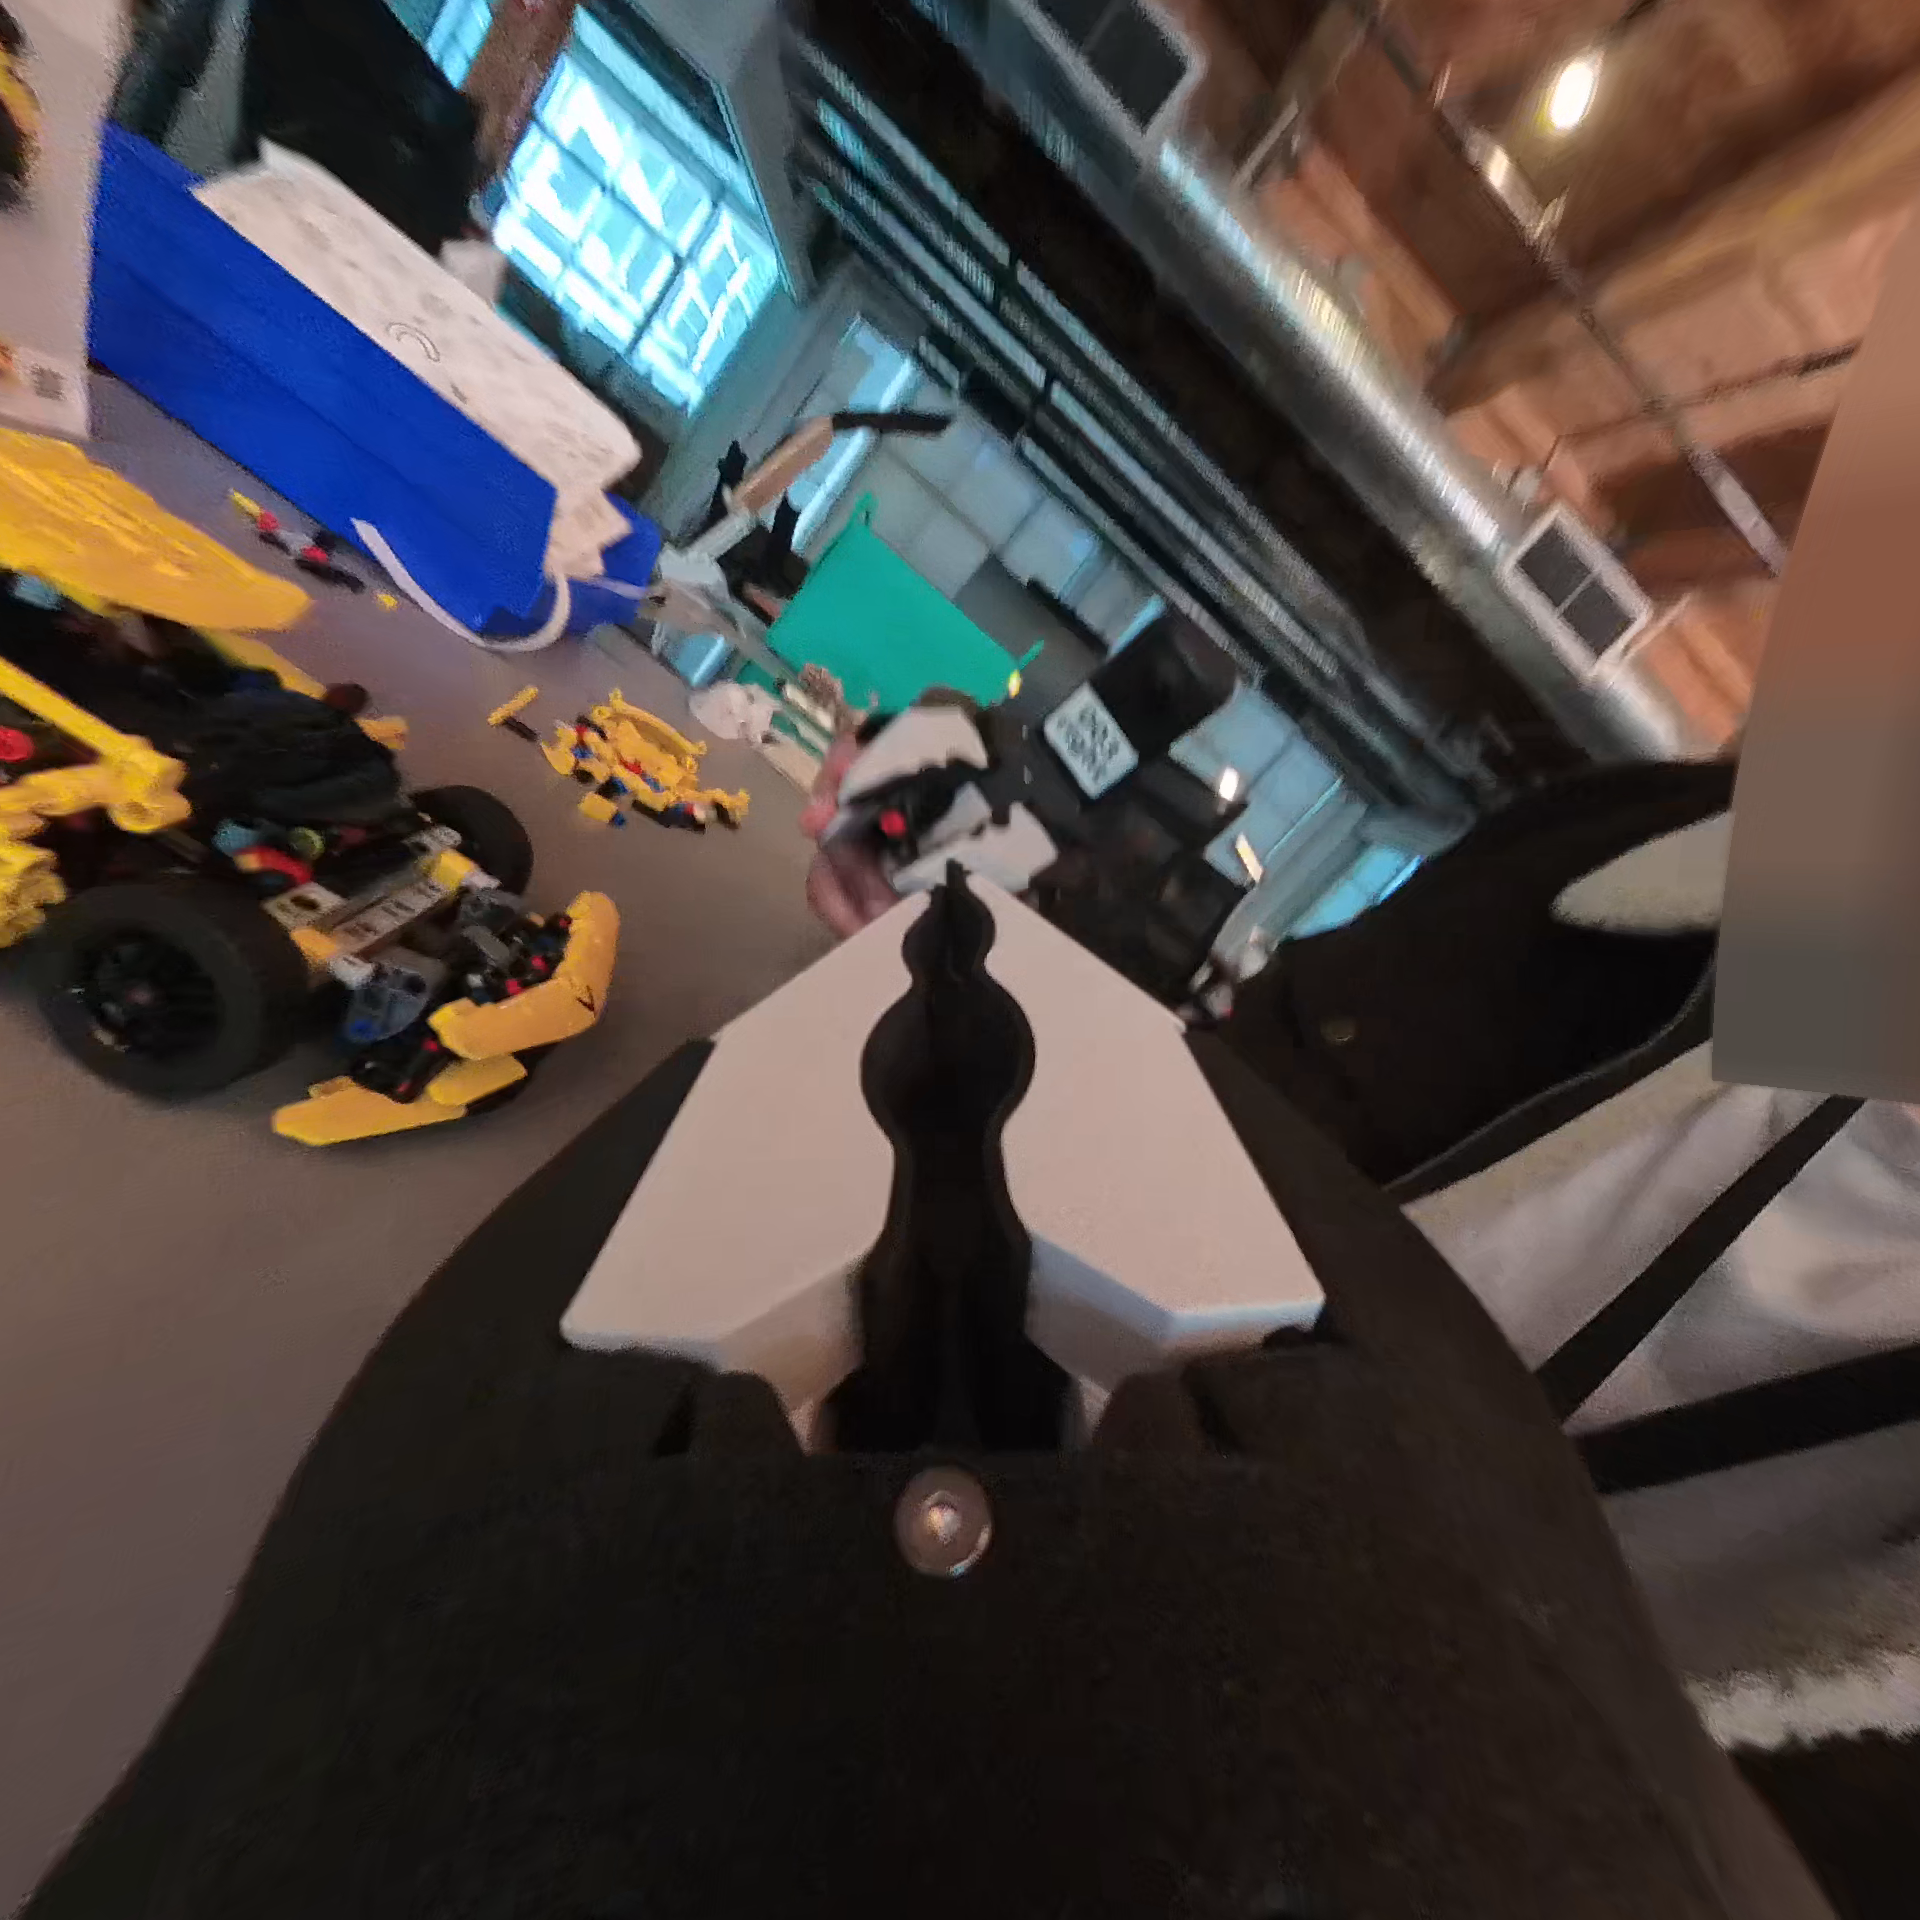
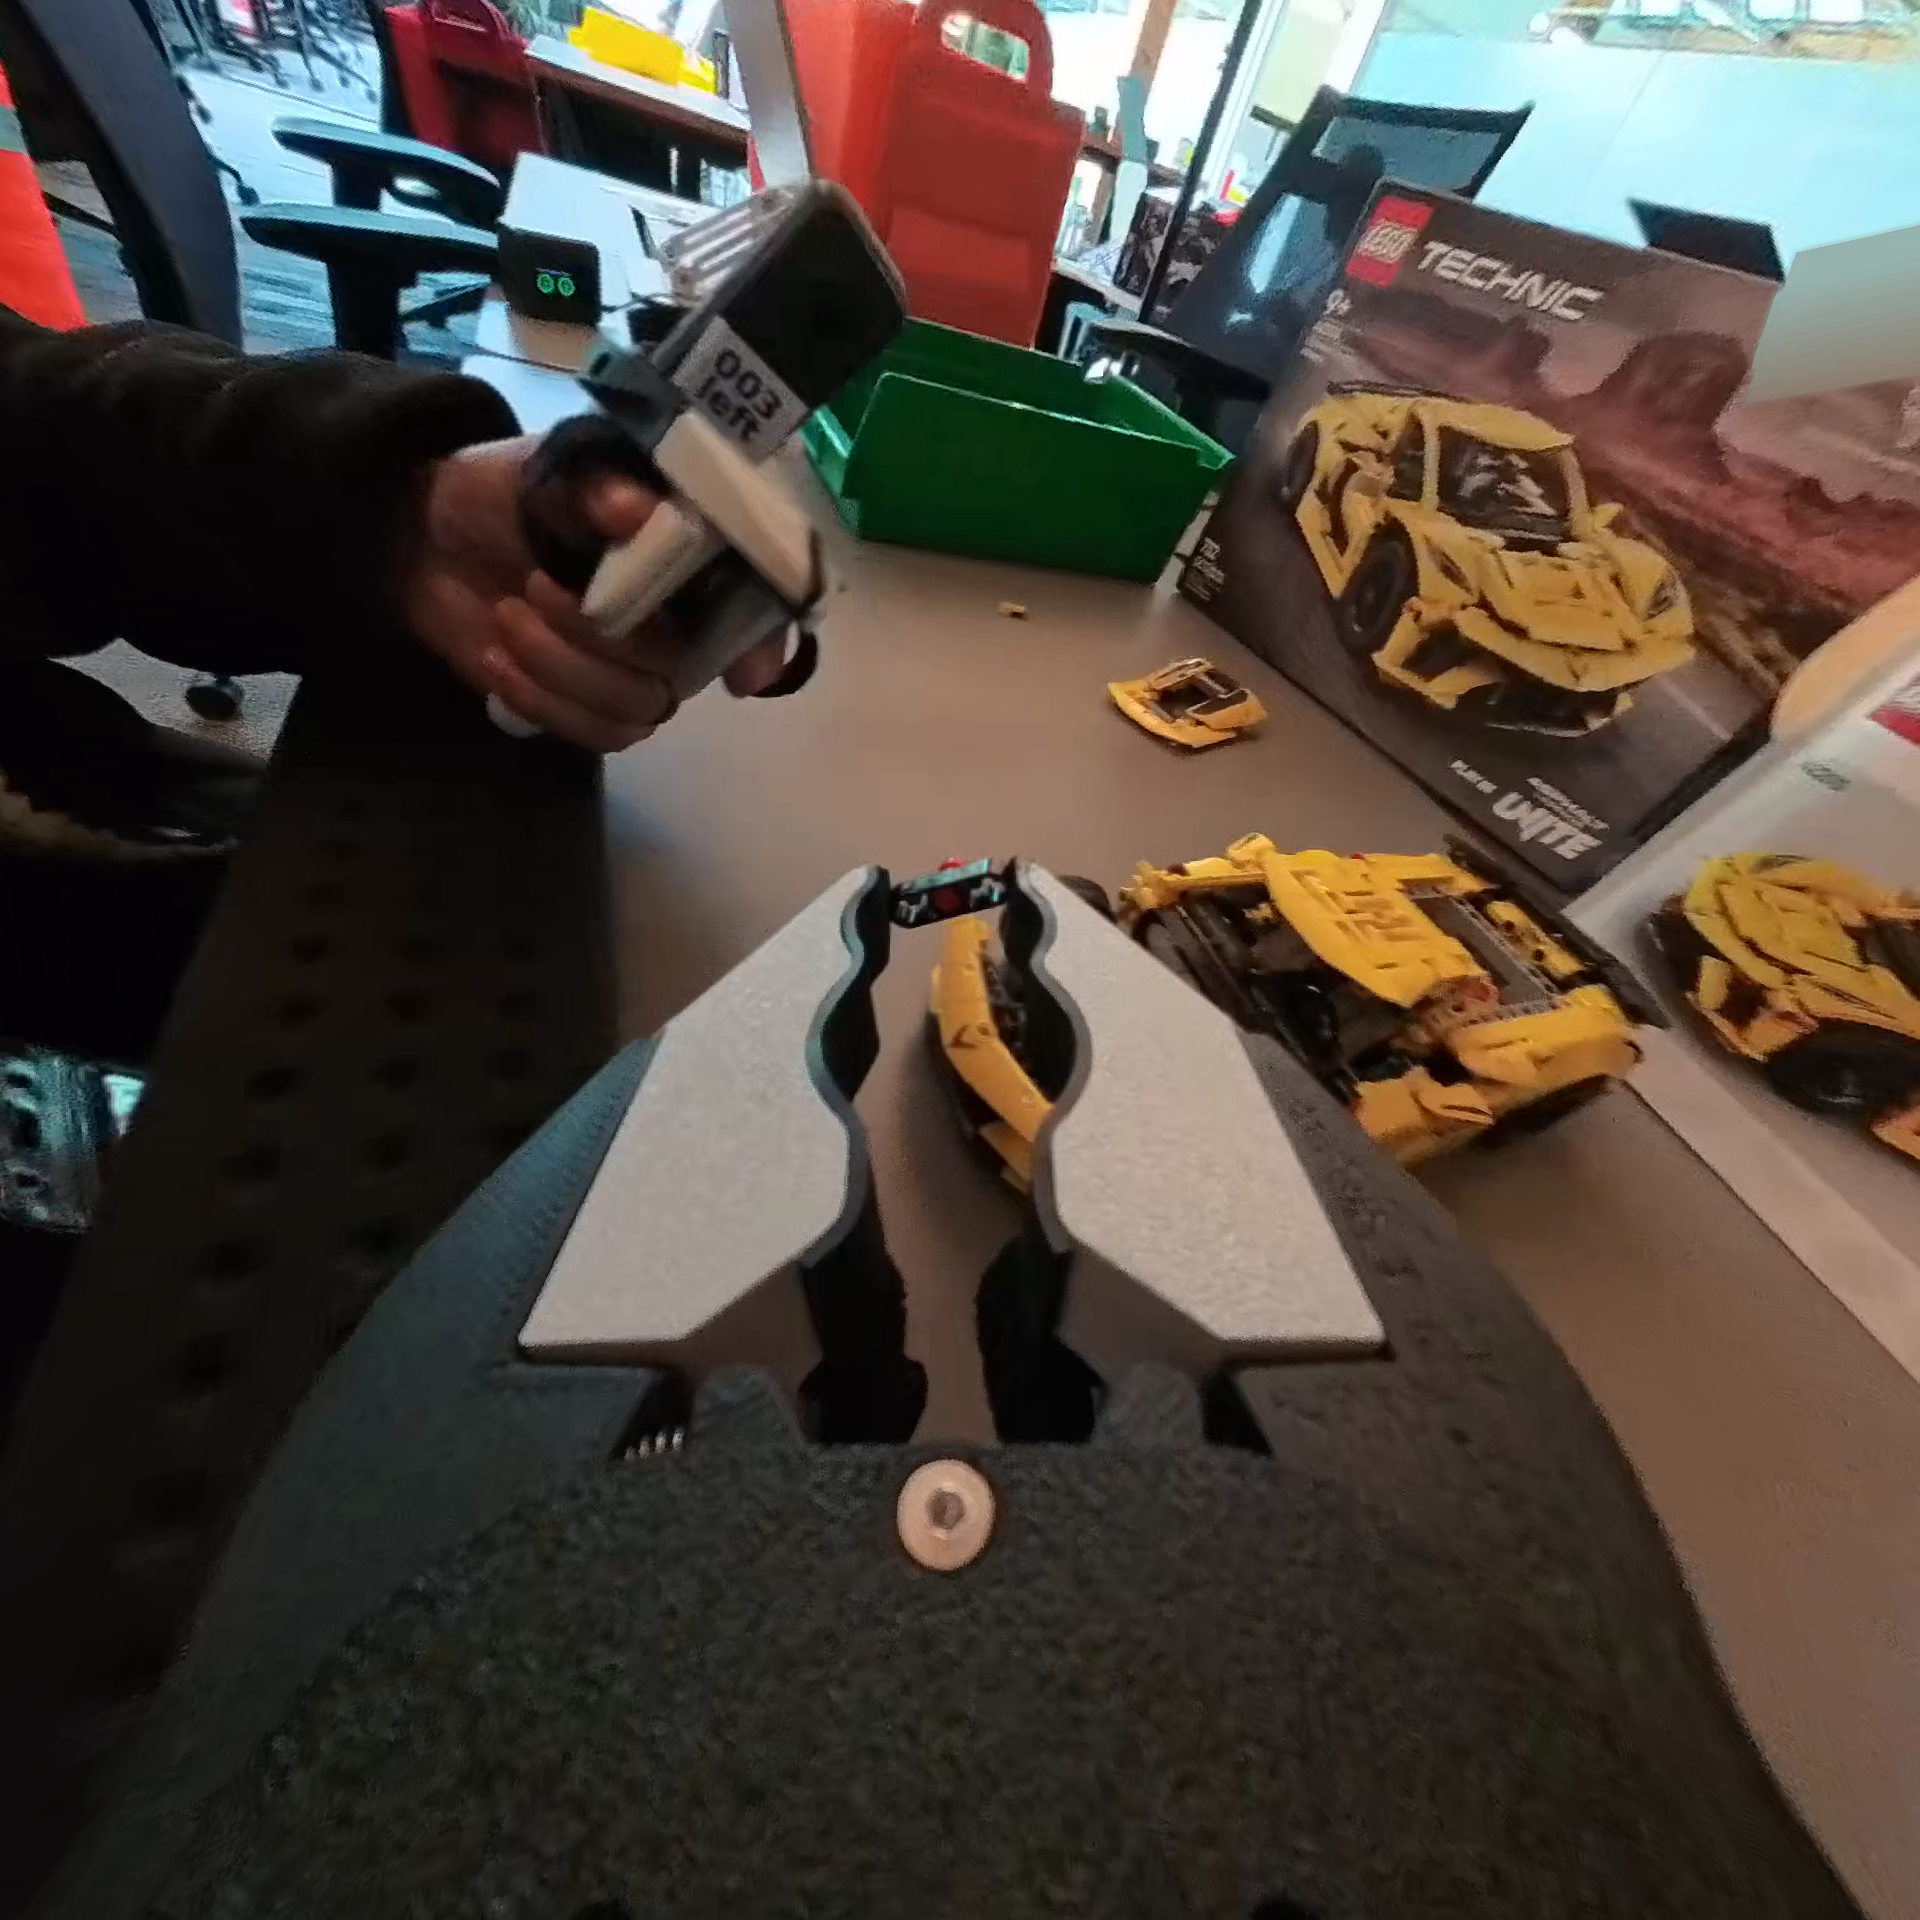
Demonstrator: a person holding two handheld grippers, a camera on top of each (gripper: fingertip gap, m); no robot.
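In the right wrist view, my right gripper (image 2: pixel 951 896) is shut on a small black brick with a red stud (image 2: pixel 948 900), pinched across its ends at the fingertips above the grey table (image 2: pixel 883 748). Just beyond it stands a partly built yellow toy car (image 2: pixel 1382 987), whose yellow front panel (image 2: pixel 971 1029) shows between the fingers. My left gripper (image 1: pixel 954 896) is shut with nothing seen between the tips, raised and tilted off the table. It also shows in the right wrist view (image 2: pixel 717 468), held in a hand. The car (image 1: pixel 312 883) lies to its left.
A toy box with a picture of the yellow car (image 2: pixel 1507 520) and a green bin (image 2: pixel 1018 468) stand at the back. A loose yellow panel (image 2: pixel 1184 701) and a yellow sub-assembly (image 1: pixel 644 769) lie on the table. A blue bag (image 1: pixel 312 395) and an open booklet (image 2: pixel 1818 987) are nearby. Spacing between my two grippers at the tips: around 9 cm.
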